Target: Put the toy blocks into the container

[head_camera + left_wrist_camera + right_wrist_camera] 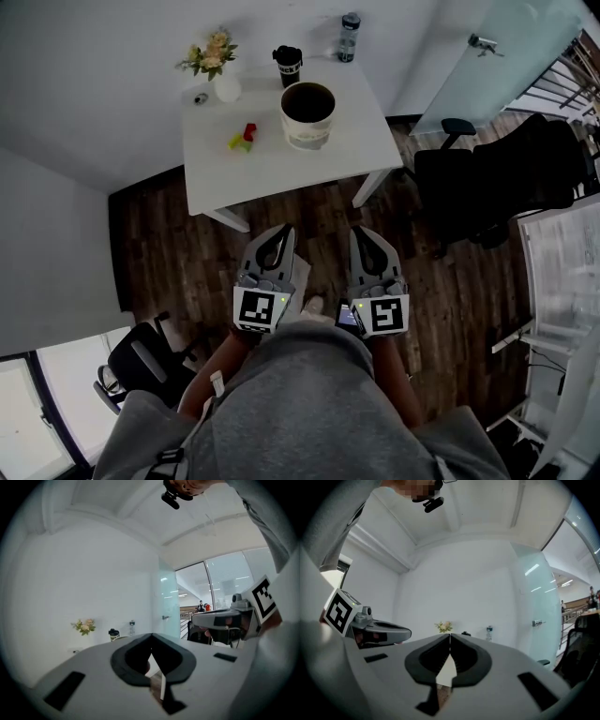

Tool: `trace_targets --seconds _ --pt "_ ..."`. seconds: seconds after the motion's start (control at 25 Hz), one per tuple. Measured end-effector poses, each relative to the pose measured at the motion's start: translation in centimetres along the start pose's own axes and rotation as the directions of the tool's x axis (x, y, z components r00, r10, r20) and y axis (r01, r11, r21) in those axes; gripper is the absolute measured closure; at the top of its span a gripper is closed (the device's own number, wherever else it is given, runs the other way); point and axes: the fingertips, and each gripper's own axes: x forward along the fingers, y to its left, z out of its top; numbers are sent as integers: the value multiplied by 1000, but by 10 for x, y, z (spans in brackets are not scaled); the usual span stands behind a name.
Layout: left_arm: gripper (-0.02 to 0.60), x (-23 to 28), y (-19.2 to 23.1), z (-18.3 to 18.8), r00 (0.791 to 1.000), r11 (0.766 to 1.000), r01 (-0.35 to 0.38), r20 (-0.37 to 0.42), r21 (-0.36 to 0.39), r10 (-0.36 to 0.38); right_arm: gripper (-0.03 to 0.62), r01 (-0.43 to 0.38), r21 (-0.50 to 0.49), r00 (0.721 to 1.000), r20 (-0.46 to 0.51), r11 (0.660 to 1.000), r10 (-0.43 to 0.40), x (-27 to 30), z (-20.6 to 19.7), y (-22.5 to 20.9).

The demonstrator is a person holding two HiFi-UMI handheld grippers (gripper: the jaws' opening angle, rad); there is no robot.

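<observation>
left gripper (280, 231): clenched, nothing in it; its own view shows the jaw tips meeting with only a sliver of table behind them
right gripper (362, 233): also clenched and empty, held level with the left one, close to the person's body
toy blocks (244, 138): small red/yellow/green cluster on the white table (281, 178), well apart from both grippers, with a stretch of wood floor between
bearing: blocks lie ahead of the grippers and slightly left, so the left gripper is on the nearer side
block axis: cluster looks to run diagonally, yellow-green end nearer, red end farther and toward the container; too small to be sure
container (307, 132): white bucket, just beside the blocks on their right, dark inside, contents not readable
judgement: nothing picked yet; the next move needs a walk-up and reach before any grasp, and both jaws must open first
head view only: shows blocks, container and table layout
gripper views: look level across the table top; flowers (84, 626), cup (113, 633) and bottle (489, 631) show, but the blocks are hidden behind the gripper bodies
</observation>
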Motion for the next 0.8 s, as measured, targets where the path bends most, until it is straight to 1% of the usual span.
trace_targets --seconds 0.12,0.32,0.48,0.6,0.68,0.8 --pt "575 20 12 -3 1000 1000 7 -6 -1 -7 589 16 -6 1000 -12 1000 -16 19 0 -15" --pt "575 56 45 -9 1000 1000 3 -22 -8 -3 589 25 -33 999 -37 999 -27 62 -5 -34" --pt "575 83 79 -14 999 1000 -12 -43 -8 12 589 23 -42 998 -56 999 -25 102 -4 -45" --pt "575 104 106 -17 998 1000 -23 -58 -6 22 589 13 -73 997 -79 997 -19 134 -5 -55" --pt "575 118 125 -19 998 1000 -28 -61 -2 28 589 21 -77 996 -80 997 -27 156 -5 -64" --pt "575 136 149 -22 998 1000 -16 -63 -3 16 589 36 -77 996 -84 996 -43 184 -3 -76"
